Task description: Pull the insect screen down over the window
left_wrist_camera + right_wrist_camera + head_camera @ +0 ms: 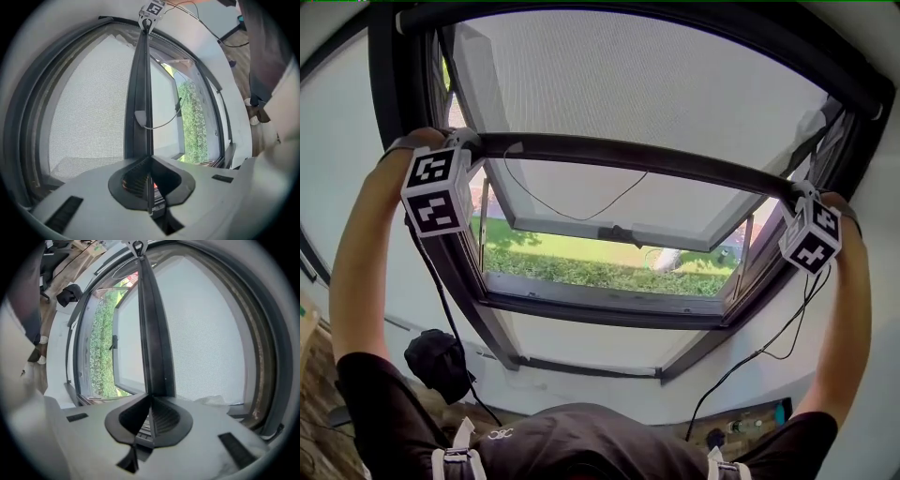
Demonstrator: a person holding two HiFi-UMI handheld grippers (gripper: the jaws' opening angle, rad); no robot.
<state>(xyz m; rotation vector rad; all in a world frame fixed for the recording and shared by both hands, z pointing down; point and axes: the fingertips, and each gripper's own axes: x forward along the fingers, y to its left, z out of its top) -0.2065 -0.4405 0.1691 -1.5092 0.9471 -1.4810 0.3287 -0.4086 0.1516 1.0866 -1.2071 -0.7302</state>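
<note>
The insect screen's grey mesh (656, 84) hangs from the top of the window down to its dark pull bar (628, 155), which runs across the upper half of the opening. My left gripper (469, 141) is shut on the bar's left end and my right gripper (797, 192) is shut on its right end. In the left gripper view the bar (139, 93) runs from the shut jaws (150, 161) to the other gripper (151, 11). The right gripper view shows the same bar (152, 333) pinched in its jaws (151, 399), with mesh (201, 333) to the right.
Below the bar the window sash (609, 202) is tilted open outward, with a thin cord (572, 211) hanging across it and a hedge (600, 272) outside. The dark window frame (609, 305) surrounds the opening. A black object (439, 361) and cables (769, 347) lie lower down.
</note>
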